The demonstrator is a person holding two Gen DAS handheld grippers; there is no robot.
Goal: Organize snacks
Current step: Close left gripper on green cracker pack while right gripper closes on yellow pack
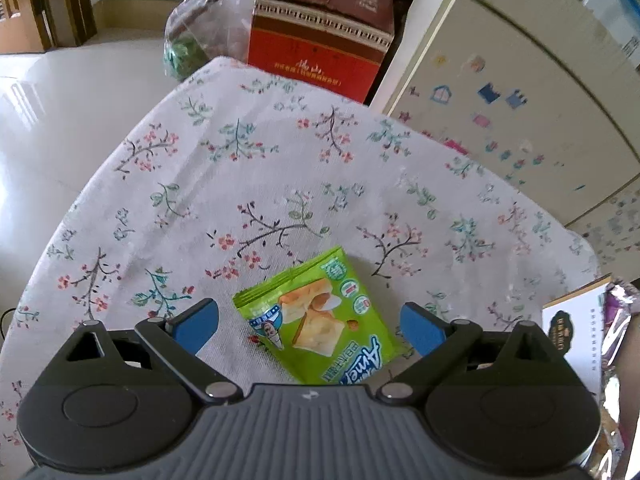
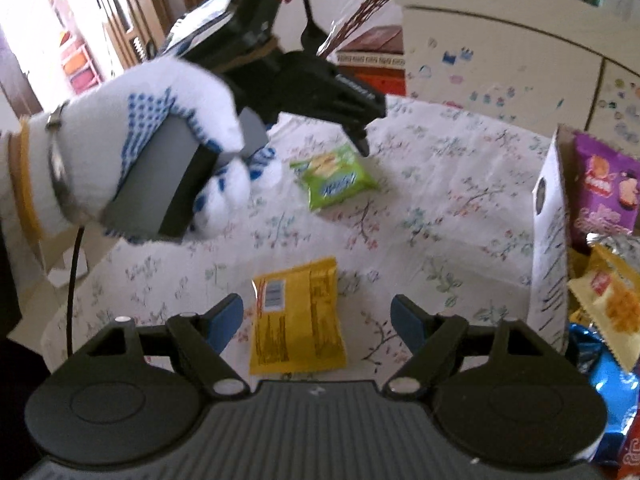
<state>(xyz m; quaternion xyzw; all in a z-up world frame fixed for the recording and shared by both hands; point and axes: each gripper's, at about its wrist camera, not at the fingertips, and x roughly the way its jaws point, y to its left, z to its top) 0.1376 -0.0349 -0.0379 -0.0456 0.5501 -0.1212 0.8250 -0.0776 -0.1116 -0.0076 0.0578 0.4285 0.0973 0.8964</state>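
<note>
A green snack packet (image 1: 316, 320) lies flat on the floral tablecloth (image 1: 240, 184). My left gripper (image 1: 310, 320) is open, its blue pads on either side of the packet, not touching it. The green packet (image 2: 334, 178) also shows in the right wrist view, just below the left gripper's black fingers (image 2: 360, 136), which a white gloved hand (image 2: 132, 152) holds. A yellow snack packet (image 2: 298, 318) lies face down between the open jaws of my right gripper (image 2: 318, 320), untouched.
A white box (image 2: 550, 240) at the right holds purple (image 2: 604, 188), yellow (image 2: 612, 296) and blue (image 2: 608, 392) snack packets; its edge shows in the left wrist view (image 1: 572, 320). A red carton (image 1: 320, 36) and a plastic bag (image 1: 196, 36) stand behind the table. A cream cabinet (image 1: 520, 92) stands right.
</note>
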